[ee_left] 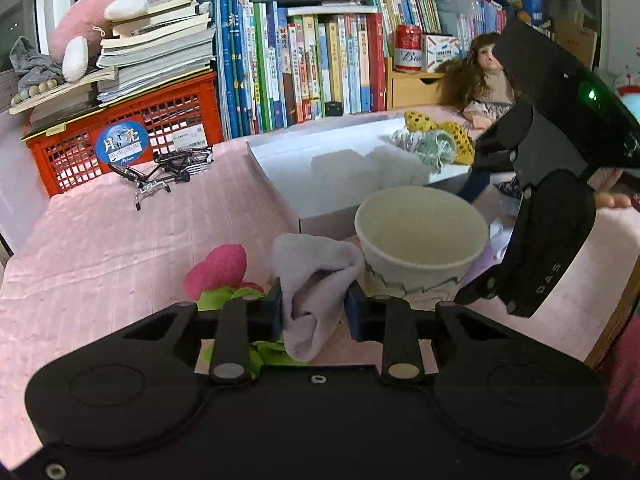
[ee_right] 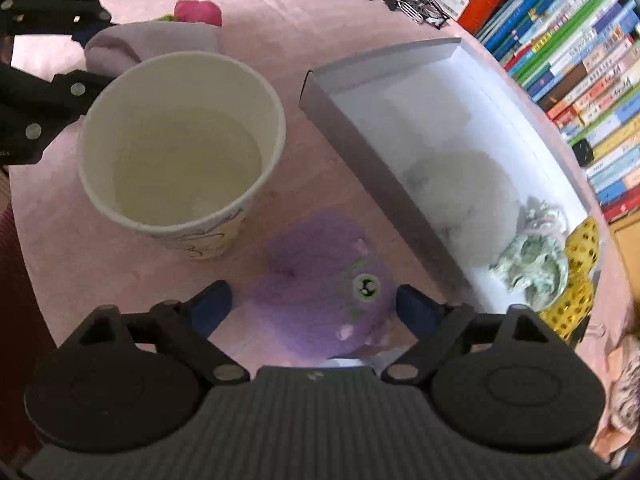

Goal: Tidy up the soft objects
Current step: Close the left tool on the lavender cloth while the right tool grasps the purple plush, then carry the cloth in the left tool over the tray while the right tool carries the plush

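Both views are lit by even indoor light with a pinkish cast from the tablecloth (ee_left: pixel 100 248). Soft shadows fall inside the white box (ee_right: pixel 460 152). The purple plush (ee_right: pixel 320 280) looks smeared and out of focus. Fisheye distortion bends the book spines (ee_left: pixel 300 68), and the corners darken into black vignetting

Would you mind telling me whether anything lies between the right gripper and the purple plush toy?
Nothing visible does. The right gripper is open with the purple plush toy already between its fingers. The paper cup stands off to one side and the white box to the other.
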`<move>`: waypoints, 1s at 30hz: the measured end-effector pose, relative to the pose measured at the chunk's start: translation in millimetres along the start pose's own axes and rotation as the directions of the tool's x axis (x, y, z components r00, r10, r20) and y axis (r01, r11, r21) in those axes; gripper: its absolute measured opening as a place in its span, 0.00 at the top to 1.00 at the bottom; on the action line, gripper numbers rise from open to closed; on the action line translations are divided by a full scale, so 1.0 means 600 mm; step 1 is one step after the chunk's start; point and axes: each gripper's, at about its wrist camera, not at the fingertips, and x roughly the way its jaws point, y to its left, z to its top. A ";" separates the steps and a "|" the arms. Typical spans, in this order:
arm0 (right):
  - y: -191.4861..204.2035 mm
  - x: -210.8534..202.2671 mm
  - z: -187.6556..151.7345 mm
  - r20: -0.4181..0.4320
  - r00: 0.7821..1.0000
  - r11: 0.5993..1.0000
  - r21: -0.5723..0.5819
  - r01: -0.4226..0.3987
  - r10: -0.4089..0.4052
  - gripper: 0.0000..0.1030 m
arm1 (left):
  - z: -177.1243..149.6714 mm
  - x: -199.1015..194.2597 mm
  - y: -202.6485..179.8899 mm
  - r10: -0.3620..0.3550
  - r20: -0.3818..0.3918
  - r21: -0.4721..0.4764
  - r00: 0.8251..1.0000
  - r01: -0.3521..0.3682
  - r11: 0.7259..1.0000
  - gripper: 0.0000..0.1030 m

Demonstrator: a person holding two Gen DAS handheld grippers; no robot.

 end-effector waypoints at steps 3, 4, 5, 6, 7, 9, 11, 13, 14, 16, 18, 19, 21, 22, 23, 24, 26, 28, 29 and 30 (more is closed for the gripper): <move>-0.004 -0.006 -0.002 0.016 1.000 0.999 0.041 0.026 -0.026 0.31 | 0.004 -0.009 0.000 0.008 0.018 -0.006 1.000 -0.008 1.000 0.75; -0.007 -0.009 -0.004 0.019 0.999 0.997 0.064 0.035 -0.036 0.31 | 0.006 -0.011 -0.001 0.009 0.022 -0.010 1.000 -0.009 1.000 0.75; -0.010 -0.011 -0.005 0.023 0.999 0.996 0.086 0.028 -0.030 0.32 | 0.008 -0.013 0.000 0.011 0.024 -0.015 1.000 -0.010 1.000 0.75; -0.012 -0.015 -0.008 0.030 0.999 0.994 0.108 0.020 -0.024 0.32 | 0.010 -0.015 0.001 0.014 0.028 -0.021 1.000 -0.013 1.000 0.75; -0.013 -0.019 -0.010 0.039 0.999 0.993 0.119 0.018 -0.023 0.33 | 0.014 -0.017 0.002 0.020 0.031 -0.029 0.999 -0.019 0.999 0.75; -0.013 -0.032 -0.016 0.070 0.997 0.991 0.134 0.019 -0.029 0.33 | 0.019 -0.020 0.004 0.033 0.034 -0.041 0.999 -0.032 0.999 0.75; -0.016 -0.049 -0.021 0.094 0.995 0.989 0.150 0.013 -0.028 0.33 | 0.026 -0.024 0.007 0.037 0.041 -0.056 0.998 -0.035 0.998 0.75; -0.019 -0.067 -0.025 0.121 0.992 0.987 0.160 0.007 -0.027 0.33 | 0.036 -0.027 0.011 0.032 0.044 -0.073 0.999 -0.028 0.997 0.75; -0.021 -0.074 -0.026 0.130 0.991 0.986 0.165 0.012 -0.034 0.32 | 0.042 -0.028 0.012 0.030 0.046 -0.079 0.998 -0.026 0.996 0.75; -0.026 -0.087 -0.027 0.149 0.988 0.984 0.174 0.023 -0.050 0.32 | 0.052 -0.031 0.013 0.033 0.054 -0.085 0.998 -0.028 0.996 0.75; -0.030 -0.100 -0.030 0.167 0.984 0.980 0.198 0.020 -0.054 0.32 | 0.064 -0.033 0.010 0.034 0.061 -0.084 0.998 -0.029 0.996 0.75; -0.037 -0.106 -0.028 0.176 0.983 0.978 0.210 0.013 -0.051 0.32 | 0.072 -0.034 0.009 0.031 0.063 -0.086 0.998 -0.025 0.996 0.75; -0.047 -0.119 -0.031 0.195 0.979 0.970 0.242 0.001 -0.050 0.32 | 0.085 -0.035 0.008 0.022 0.063 -0.100 0.998 -0.016 0.995 0.75; -0.053 -0.124 -0.032 0.207 0.977 0.966 0.257 -0.007 -0.048 0.32 | 0.093 -0.035 0.008 0.016 0.063 -0.110 0.998 -0.009 0.994 0.75; -0.056 -0.128 -0.034 0.219 0.975 0.963 0.269 -0.012 -0.049 0.32 | 0.100 -0.035 0.008 0.014 0.062 -0.119 0.998 -0.006 0.993 0.75; -0.062 -0.133 -0.034 0.230 0.972 0.959 0.282 -0.015 -0.052 0.32 | 0.108 -0.034 0.008 0.015 0.061 -0.126 0.998 -0.007 0.992 0.75; -0.074 -0.142 -0.034 0.250 0.966 0.952 0.306 -0.014 -0.066 0.32 | 0.125 -0.030 0.007 0.029 0.053 -0.136 0.998 -0.022 0.990 0.75; -0.089 -0.153 -0.036 0.269 0.960 0.942 0.336 -0.016 -0.080 0.32 | 0.147 -0.024 0.007 0.025 0.046 -0.141 0.999 -0.019 0.990 0.75; -0.098 -0.161 -0.036 0.277 0.957 0.935 0.353 -0.019 -0.086 0.32 | 0.157 -0.020 0.008 0.017 0.044 -0.145 0.999 -0.011 0.989 0.75; -0.108 -0.166 -0.035 0.285 0.954 0.929 0.369 -0.023 -0.090 0.32 | 0.168 -0.016 0.009 0.009 0.042 -0.150 0.999 -0.003 0.989 0.75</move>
